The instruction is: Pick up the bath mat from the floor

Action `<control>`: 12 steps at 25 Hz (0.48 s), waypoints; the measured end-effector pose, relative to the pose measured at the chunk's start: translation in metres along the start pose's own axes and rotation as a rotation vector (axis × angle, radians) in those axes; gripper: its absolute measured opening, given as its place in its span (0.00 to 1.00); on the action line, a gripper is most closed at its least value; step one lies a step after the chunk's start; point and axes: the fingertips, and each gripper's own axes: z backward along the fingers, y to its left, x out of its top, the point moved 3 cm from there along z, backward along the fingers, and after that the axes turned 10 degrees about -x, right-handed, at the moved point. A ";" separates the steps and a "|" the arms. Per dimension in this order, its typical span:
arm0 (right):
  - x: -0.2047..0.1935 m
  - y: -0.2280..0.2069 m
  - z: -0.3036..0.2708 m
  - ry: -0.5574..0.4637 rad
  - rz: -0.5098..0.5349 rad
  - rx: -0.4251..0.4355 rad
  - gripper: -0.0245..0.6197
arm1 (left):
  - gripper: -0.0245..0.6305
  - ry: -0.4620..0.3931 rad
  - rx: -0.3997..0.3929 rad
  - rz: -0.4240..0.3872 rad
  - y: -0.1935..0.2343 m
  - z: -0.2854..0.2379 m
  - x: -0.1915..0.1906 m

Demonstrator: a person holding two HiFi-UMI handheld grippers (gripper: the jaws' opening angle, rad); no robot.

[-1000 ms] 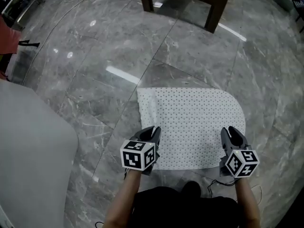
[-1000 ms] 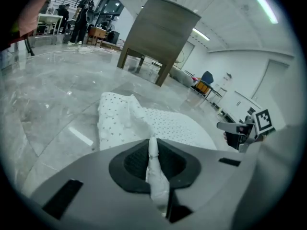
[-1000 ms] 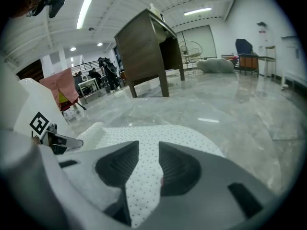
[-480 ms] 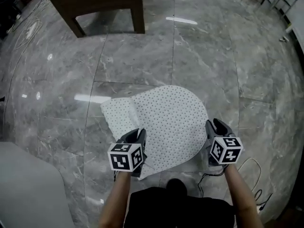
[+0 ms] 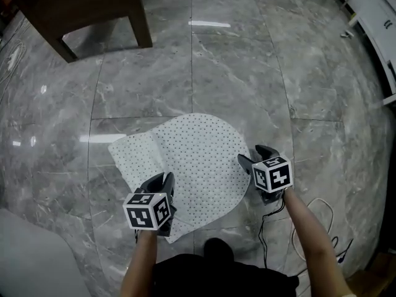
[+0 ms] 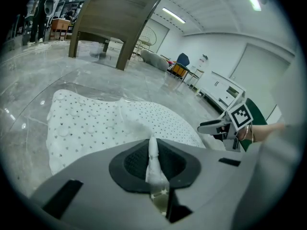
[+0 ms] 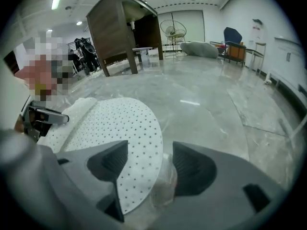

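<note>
Grey marble floor (image 5: 247,73) carries the bath mat (image 5: 198,159). The left gripper (image 5: 163,181) pinches its near edge. The right gripper (image 5: 255,156), fingers just opened wide, straddles the rim and should clamp firmly before both lift together.

Glossy grey marble-tile floor (image 5: 247,73) carries the white dotted bath mat (image 5: 192,159), a dark wooden table (image 5: 93,5) and a loose cable (image 5: 318,200).

Head view looks steeply down on bath mat (image 5: 192,156) and floor (image 5: 247,60); both gripper views sit low and close, facing along own jaws, sharing bath mat and far table (image 5: 93,5).
</note>
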 end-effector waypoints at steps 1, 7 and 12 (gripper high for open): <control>0.000 0.000 -0.004 0.014 0.021 0.002 0.48 | 0.09 0.000 -0.005 0.002 0.000 -0.001 -0.001; -0.003 0.010 -0.026 0.088 0.104 0.008 0.51 | 0.09 0.002 -0.033 0.002 0.005 -0.001 -0.001; -0.005 0.011 -0.033 0.115 0.099 0.011 0.51 | 0.09 -0.016 -0.036 0.016 0.007 0.002 -0.001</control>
